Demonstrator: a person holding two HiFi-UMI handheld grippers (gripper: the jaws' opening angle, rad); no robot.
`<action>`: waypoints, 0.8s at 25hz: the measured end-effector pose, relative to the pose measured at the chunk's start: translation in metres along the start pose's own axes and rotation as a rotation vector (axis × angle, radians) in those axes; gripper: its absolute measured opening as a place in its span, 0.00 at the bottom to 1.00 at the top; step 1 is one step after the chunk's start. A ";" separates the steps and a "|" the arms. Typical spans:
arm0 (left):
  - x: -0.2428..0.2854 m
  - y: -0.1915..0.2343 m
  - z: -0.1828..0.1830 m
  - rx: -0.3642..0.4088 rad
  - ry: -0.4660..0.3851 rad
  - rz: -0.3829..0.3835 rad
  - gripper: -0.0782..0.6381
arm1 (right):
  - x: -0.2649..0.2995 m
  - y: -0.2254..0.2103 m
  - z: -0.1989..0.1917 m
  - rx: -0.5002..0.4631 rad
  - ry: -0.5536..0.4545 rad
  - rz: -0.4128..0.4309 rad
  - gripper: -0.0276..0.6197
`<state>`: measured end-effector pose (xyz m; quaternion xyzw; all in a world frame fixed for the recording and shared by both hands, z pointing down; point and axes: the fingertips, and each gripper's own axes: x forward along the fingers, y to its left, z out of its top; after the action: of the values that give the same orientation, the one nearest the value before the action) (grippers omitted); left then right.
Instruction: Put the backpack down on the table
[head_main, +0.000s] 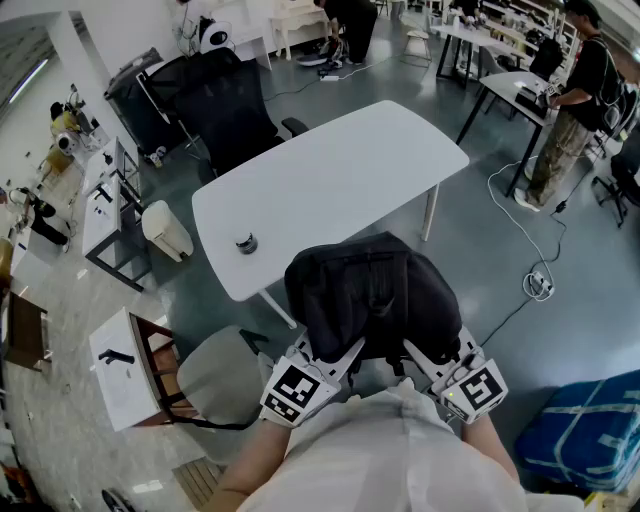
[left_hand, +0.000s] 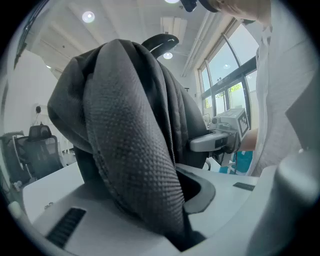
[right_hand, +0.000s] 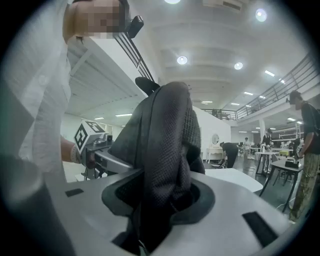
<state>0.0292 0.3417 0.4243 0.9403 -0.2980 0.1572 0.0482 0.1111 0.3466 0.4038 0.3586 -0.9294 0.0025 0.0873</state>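
Two sets of jaws are clamped on dark mesh fabric: the left gripper (head_main: 338, 362) and the right gripper (head_main: 425, 362) each pinch the black backpack (head_main: 372, 290), held up at lower centre of the head view, overlapping the near edge of the white table (head_main: 330, 180).

Shows black mesh on backpack (head_main: 372, 290), white on table (head_main: 330, 180), black-and-white square markers on pale left gripper (head_main: 335, 355) and right gripper (head_main: 425, 358).
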 end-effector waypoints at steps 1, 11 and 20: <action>0.000 -0.001 0.000 0.000 0.000 0.000 0.24 | -0.001 0.001 0.000 0.000 0.000 0.000 0.29; -0.002 0.009 -0.004 0.001 -0.002 0.005 0.24 | 0.011 0.002 0.000 -0.005 0.001 0.005 0.29; -0.005 0.023 -0.001 0.020 -0.012 0.018 0.24 | 0.024 -0.001 0.005 0.029 -0.020 0.022 0.30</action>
<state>0.0119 0.3255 0.4237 0.9390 -0.3049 0.1549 0.0354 0.0936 0.3298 0.4029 0.3497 -0.9339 0.0136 0.0728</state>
